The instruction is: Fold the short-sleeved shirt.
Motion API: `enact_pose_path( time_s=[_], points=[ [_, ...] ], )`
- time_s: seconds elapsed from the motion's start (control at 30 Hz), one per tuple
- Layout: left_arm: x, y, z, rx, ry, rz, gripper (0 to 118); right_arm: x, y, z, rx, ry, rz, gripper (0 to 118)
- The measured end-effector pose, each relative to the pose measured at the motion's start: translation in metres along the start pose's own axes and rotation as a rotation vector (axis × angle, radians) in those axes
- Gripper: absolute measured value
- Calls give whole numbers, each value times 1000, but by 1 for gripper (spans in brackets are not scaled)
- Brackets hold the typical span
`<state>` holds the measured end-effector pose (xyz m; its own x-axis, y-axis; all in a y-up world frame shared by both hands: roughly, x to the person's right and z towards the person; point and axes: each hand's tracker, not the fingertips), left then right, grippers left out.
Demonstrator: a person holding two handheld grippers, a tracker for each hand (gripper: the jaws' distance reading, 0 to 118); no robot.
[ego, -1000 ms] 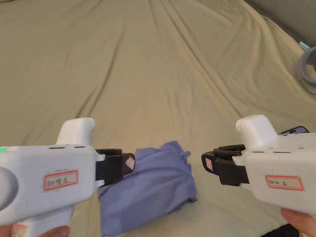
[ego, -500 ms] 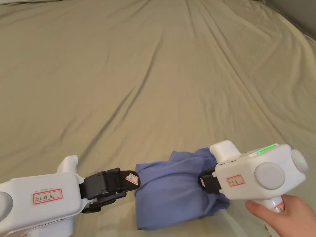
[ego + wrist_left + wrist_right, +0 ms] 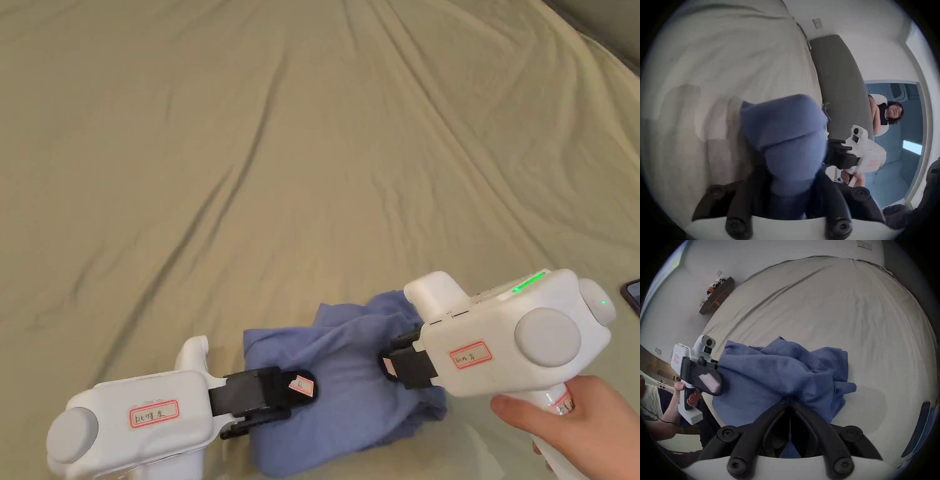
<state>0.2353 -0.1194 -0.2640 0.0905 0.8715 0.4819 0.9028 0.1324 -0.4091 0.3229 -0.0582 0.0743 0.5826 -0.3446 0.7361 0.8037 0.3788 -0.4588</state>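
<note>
Shirt: your blue shirt (image 3: 340,381) lies bunched in a loose, part-folded heap on the olive bedsheet (image 3: 300,156), at the sheet's near edge, close to you; in the right gripper view the shirt (image 3: 786,369) shows rumpled layers with one corner trailing off toward the phone side.
Left gripper: your left gripper (image 3: 300,390) sits on the shirt's left edge, its black jaws lying over the cloth; in the left gripper view blue cloth (image 3: 786,146) bulges up between the jaws, but the picture is blurred there, so I cannot tell whether they are clenched on it or merely resting.
Right gripper: your right gripper (image 3: 390,365) is at the shirt's right side, its tips buried in the cloth; in the right gripper view its jaws are drawn together with a fold of the shirt pinched in the narrow slit between them (image 3: 790,400); it is grasping the shirt.
Right hand: your hand (image 3: 581,425) wraps the white handle, to the right of the shirt.
Bedsheet: creased, with long wrinkles running away from the shirt toward the far side.
Phone: a dark phone (image 3: 632,294) lies on the sheet well to the right of the shirt.
Person: another person (image 3: 883,116) appears in the left gripper view, far beyond the shirt.
</note>
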Motion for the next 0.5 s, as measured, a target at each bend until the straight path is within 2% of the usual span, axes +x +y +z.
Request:
enact_pose_path(
  time_s=[0.13, 0.23, 0.37, 0.5],
  points=[
    [7, 9, 17, -44, 14, -26, 23, -12, 2, 10, 40, 33, 0, 4],
    [11, 22, 55, -52, 60, -20, 23, -29, 12, 23, 90, 64, 15, 4],
    [21, 39, 138, -47, 240, -116, 23, -55, 29, 34, 144, 100, 46, 4],
    [17, 57, 243, 22, 478, -105, 23, -84, 44, 29, 160, 122, 82, 4]
  ],
)
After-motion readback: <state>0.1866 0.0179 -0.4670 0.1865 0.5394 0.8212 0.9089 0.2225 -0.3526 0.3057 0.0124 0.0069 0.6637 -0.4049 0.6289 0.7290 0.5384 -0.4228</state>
